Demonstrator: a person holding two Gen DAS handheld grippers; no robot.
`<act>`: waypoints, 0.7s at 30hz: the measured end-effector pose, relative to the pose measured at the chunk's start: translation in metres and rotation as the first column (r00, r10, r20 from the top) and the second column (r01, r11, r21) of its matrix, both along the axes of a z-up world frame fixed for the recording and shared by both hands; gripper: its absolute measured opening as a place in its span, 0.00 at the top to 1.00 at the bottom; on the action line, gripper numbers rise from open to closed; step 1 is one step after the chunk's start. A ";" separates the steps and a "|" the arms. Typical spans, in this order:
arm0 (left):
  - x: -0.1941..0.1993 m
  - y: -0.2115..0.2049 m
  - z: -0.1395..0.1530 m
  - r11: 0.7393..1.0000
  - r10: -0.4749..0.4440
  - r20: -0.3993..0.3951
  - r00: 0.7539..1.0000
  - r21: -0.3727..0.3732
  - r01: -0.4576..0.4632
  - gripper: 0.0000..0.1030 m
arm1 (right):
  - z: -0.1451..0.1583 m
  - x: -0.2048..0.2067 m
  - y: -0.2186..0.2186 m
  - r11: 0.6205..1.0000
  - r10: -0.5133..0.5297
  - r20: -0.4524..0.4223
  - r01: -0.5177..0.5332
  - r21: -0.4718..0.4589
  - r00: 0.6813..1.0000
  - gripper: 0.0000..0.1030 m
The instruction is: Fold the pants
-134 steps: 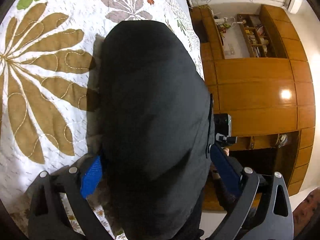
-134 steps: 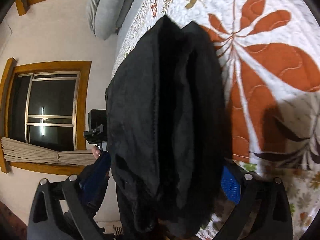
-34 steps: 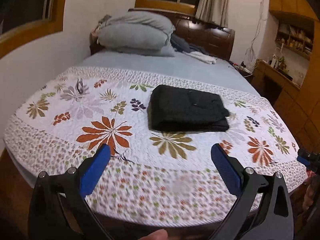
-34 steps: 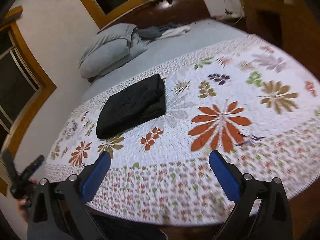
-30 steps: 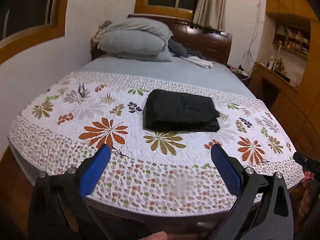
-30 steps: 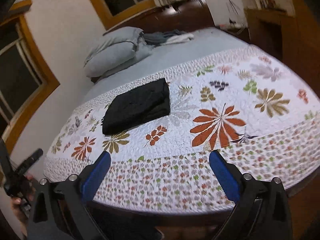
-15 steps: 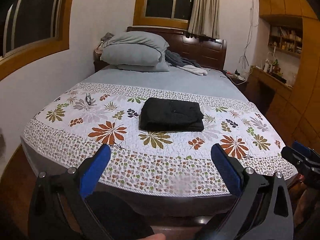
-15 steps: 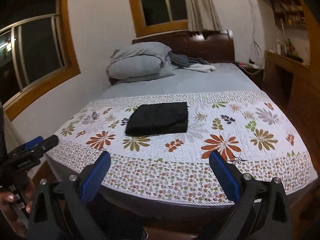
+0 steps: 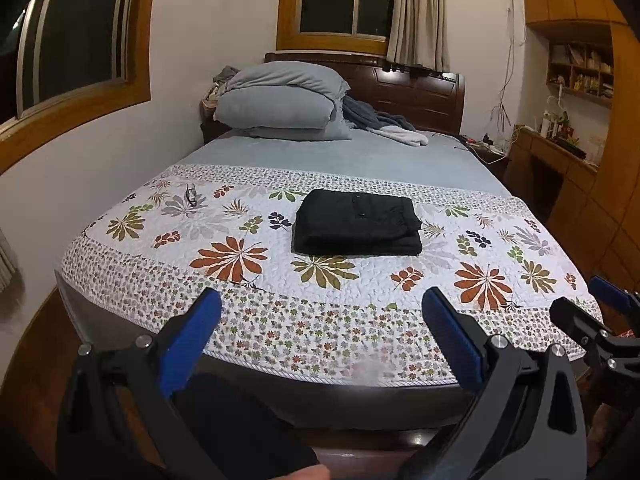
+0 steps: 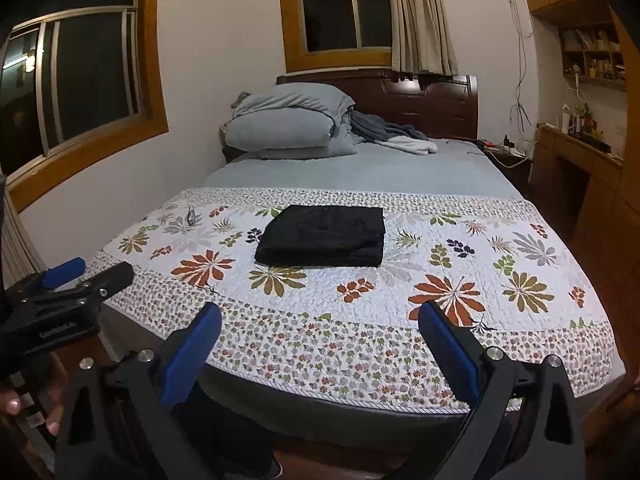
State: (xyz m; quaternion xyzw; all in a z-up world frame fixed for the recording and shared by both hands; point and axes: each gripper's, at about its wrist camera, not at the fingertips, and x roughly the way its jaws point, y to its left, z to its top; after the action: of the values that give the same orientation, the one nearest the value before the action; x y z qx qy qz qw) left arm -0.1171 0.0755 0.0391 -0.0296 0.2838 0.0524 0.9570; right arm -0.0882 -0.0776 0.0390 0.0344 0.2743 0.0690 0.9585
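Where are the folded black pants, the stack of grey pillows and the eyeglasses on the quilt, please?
folded black pants [image 9: 357,222], left wrist view, middle of the top layer.
grey pillows [image 9: 280,100], left wrist view, front face of the stack.
eyeglasses [image 9: 192,195], left wrist view, on the frame.

Faint, unreadable lettering marks the left gripper [image 10: 68,276].

1 pair black pants [image 9: 357,222], folded, on quilt straight ahead of both claws. 1 floral quilt [image 9: 484,248]. 1 bed [image 9: 360,156]. 2 grey pillows [image 9: 280,106], stacked, far ahead-left. 2 windows [image 10: 344,4]. 1 curtain [image 9: 418,16]. 2 claws: left claw [image 9: 322,340], right claw [image 10: 320,350], both spread wide, empty.
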 end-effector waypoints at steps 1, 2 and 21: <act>0.002 0.000 -0.002 1.000 0.008 0.001 1.000 0.007 -0.008 0.03 | -0.003 0.003 0.000 1.000 -0.001 -0.008 0.001 -0.001 1.000 0.04; 0.003 0.000 -0.002 1.000 0.012 0.002 1.000 0.011 -0.012 0.03 | -0.006 0.006 0.001 1.000 0.000 -0.018 0.000 -0.001 1.000 0.04; 0.041 -0.008 -0.027 1.000 -0.011 -0.057 0.998 0.028 0.012 0.03 | -0.036 0.052 -0.002 1.000 -0.001 -0.083 0.002 0.014 0.997 0.04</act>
State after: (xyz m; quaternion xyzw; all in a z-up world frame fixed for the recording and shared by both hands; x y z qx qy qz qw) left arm -0.0763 0.0673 0.0119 -0.0129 0.3105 0.0518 0.9491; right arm -0.0367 -0.0794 0.0030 0.0442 0.3135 0.0685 0.9461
